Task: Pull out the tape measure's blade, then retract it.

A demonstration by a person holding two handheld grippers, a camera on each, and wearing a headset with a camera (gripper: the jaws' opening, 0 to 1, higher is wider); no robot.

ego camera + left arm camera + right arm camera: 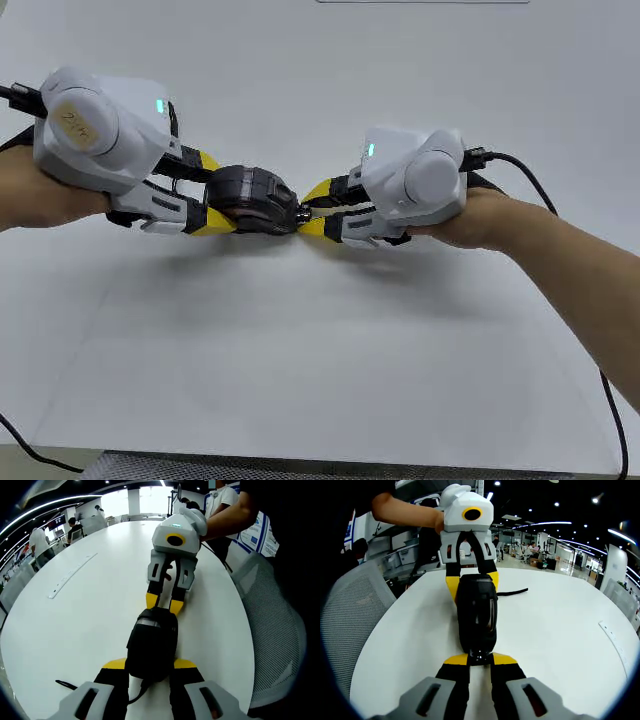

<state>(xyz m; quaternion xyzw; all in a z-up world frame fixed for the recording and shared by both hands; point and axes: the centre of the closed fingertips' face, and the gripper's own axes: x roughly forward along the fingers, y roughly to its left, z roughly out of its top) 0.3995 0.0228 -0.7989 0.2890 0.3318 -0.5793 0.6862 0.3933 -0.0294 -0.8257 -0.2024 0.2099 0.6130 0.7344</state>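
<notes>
Right gripper (481, 660), closest to its own camera, is pinched on the small blade tab (480, 655) at the mouth of the tape measure (477, 612). Left gripper (150, 664) clamps the black case from the opposite end, low over the white table (300, 380). Judgement: the opposed grips anchor the case so the blade can be drawn; no blade length is out yet

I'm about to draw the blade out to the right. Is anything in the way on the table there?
Nothing visible does. The left gripper holds the tape measure, the right gripper has its fingers either side of its front end, and nothing lies on the table behind that gripper.
</notes>
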